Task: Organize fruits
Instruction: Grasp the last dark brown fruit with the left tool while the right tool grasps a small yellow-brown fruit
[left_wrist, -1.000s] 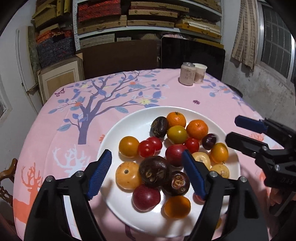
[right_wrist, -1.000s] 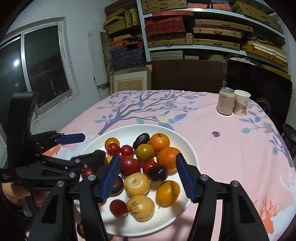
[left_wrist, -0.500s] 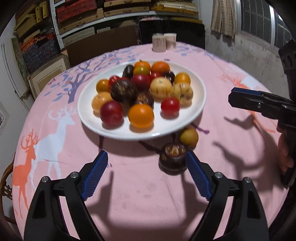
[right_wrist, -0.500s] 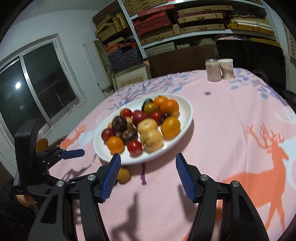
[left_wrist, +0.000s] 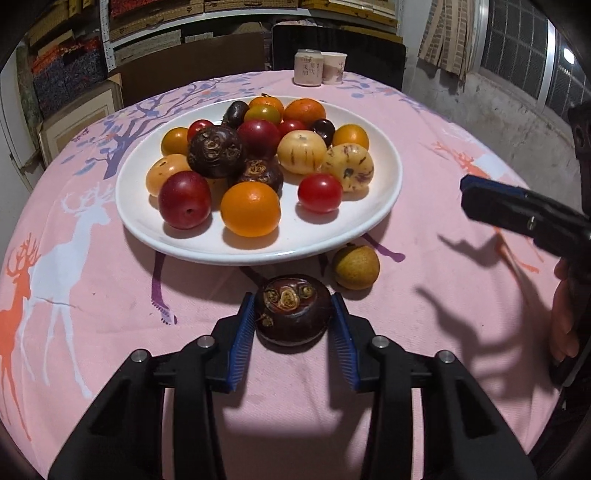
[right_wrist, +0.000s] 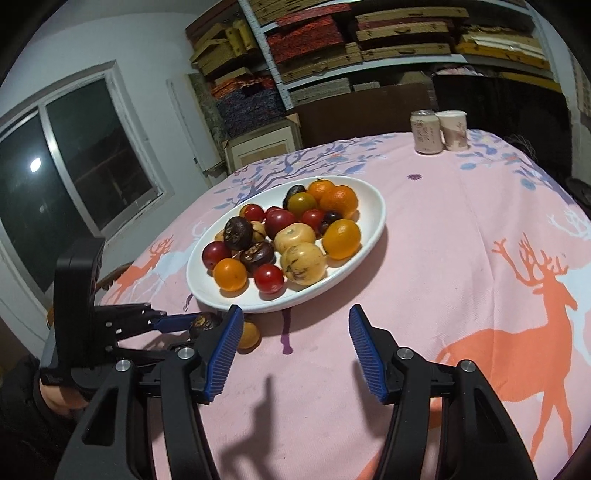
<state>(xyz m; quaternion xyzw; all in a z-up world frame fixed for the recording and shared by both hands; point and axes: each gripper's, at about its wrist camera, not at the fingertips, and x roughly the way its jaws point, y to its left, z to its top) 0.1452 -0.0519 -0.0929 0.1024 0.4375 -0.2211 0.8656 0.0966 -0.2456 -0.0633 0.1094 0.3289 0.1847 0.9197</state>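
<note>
The can (left_wrist: 307, 68) and cup (left_wrist: 334, 68) carry writing too small to read. Your left hand-held gripper (left_wrist: 293, 317) has just closed onto a dark, knobbly fruit (left_wrist: 293, 309), seemingly clamped; your right hand-held gripper (right_wrist: 295, 345) stands apart, holding nothing.

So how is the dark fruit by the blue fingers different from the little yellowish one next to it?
The dark purple fruit is bigger than the yellow-brown fruit. The purple one has tan scabby marks on top; the yellow-brown one looks plain and speckled. The left gripper has just closed its pads against the purple one, while the yellow-brown one lies free. Both are round and sit on the tablecloth beside the plate.
</note>
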